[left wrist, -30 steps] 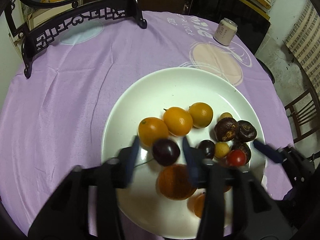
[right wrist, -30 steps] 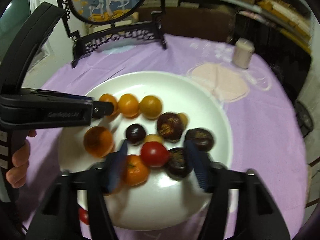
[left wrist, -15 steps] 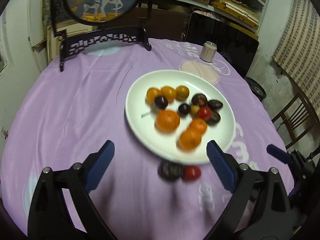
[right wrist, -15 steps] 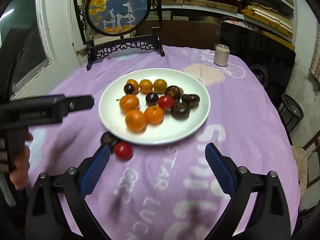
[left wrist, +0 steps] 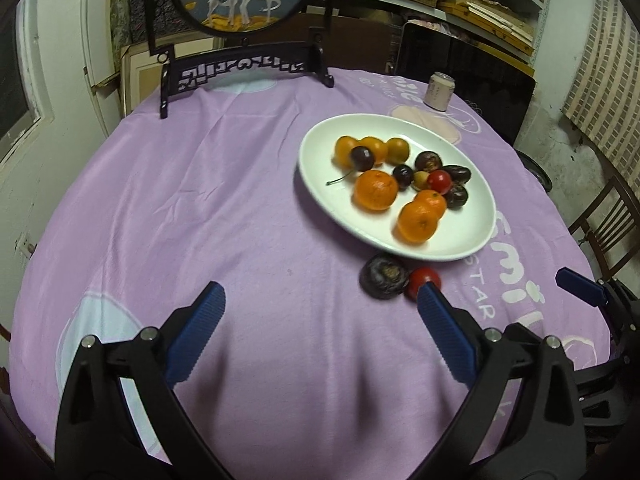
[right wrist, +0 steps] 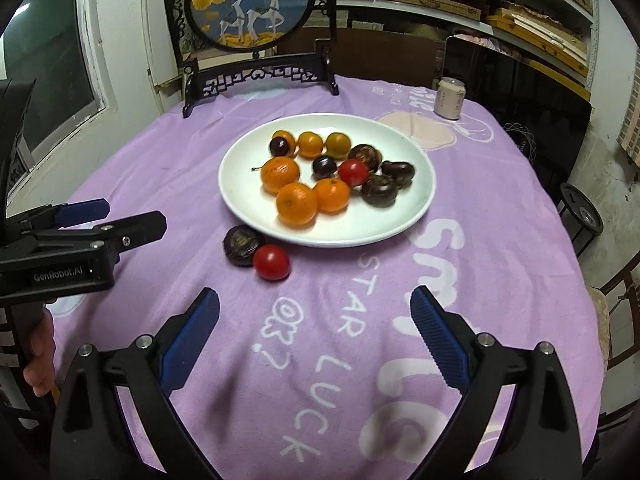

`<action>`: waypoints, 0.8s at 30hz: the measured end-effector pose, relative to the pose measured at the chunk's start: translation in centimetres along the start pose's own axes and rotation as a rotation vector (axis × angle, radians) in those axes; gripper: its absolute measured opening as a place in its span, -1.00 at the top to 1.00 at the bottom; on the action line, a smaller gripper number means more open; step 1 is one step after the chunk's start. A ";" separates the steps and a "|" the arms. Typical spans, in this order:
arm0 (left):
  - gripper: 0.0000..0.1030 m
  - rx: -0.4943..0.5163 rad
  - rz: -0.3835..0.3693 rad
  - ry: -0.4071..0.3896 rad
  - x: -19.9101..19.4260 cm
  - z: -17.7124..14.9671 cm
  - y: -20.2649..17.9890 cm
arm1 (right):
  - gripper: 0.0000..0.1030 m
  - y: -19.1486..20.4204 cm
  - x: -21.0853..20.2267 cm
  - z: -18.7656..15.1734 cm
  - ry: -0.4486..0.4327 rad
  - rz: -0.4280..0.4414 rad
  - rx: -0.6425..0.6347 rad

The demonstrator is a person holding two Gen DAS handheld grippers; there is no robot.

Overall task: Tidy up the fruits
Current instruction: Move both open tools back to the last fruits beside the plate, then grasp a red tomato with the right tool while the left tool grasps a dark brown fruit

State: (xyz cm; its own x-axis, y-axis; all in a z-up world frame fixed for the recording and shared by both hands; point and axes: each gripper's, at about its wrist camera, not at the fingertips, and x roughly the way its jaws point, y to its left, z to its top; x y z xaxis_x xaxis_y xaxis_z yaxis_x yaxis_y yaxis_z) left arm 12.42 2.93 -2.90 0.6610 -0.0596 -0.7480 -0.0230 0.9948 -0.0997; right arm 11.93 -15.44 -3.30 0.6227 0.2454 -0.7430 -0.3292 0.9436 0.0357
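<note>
On the bench [right wrist: 500, 216], under its purple cloth, a white plate [right wrist: 416, 200] holds most of the fruit: three small yellow-orange fruits at the far side, three larger oranges [right wrist: 296, 203] toward the near side, a red tomato [right wrist: 353, 172] among them, and several dark fruits, one with a thin stem. Two pieces lie off the plate on the cloth, just beside its near rim: a dark wrinkled fruit [right wrist: 242, 246] and a second red tomato [right wrist: 271, 263], the two touching.

Both tongs have just been opening and now stand wide with nothing between their blue pads. In the left wrist view the left tongs [left wrist: 320, 300] hang over bare cloth, the right-hand pad crossing in front of the loose tomato [left wrist: 424, 278] with the dark fruit [left wrist: 384, 281] just beside it. The right tongs [right wrist: 314, 304] hang over the cloth near the two loose fruits, well apart from the plate. A hand [right wrist: 40, 364] grips the left tool's handle at the picture's left edge.

Across the bench stand a pale can [right wrist: 449, 98] and a dark carved stand bearing a round deer picture [right wrist: 248, 4].
</note>
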 end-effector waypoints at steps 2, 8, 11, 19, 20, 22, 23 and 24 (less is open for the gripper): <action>-0.91 -0.016 0.009 0.000 -0.1 -0.2 0.9 | -0.87 0.7 0.7 -0.2 0.012 0.025 -0.005; -0.91 -0.066 0.031 0.006 0.0 -0.8 3.7 | -0.87 2.7 5.0 -0.2 0.105 0.061 -0.028; -0.91 -0.086 0.040 0.011 0.0 -1.1 5.0 | -0.68 3.1 6.4 0.1 0.097 0.093 -0.037; -0.91 -0.108 0.042 0.022 0.4 -1.3 6.1 | 0.32 3.3 9.3 1.1 0.128 0.090 -0.045; -0.91 -0.107 0.040 0.025 0.5 -1.3 6.0 | 0.38 3.1 9.3 1.2 0.125 0.090 -0.046; -0.91 -0.099 0.034 0.035 0.8 -1.3 5.4 | 0.39 2.5 9.1 1.3 0.132 0.123 -0.016; -0.91 -0.094 0.032 0.039 0.9 -1.2 5.1 | 0.39 2.3 8.9 1.2 0.133 0.131 -0.004; -0.91 -0.088 0.030 0.043 1.0 -1.2 4.8 | 0.39 2.1 8.5 1.0 0.133 0.133 0.000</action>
State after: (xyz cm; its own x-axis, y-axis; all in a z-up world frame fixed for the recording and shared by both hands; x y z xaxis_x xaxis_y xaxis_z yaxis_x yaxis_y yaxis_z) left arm 12.09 7.56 -4.96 0.6265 -0.0356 -0.7786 -0.1095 0.9850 -0.1331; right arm 17.24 -11.18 -8.84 0.4744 0.3369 -0.8133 -0.4029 0.9045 0.1397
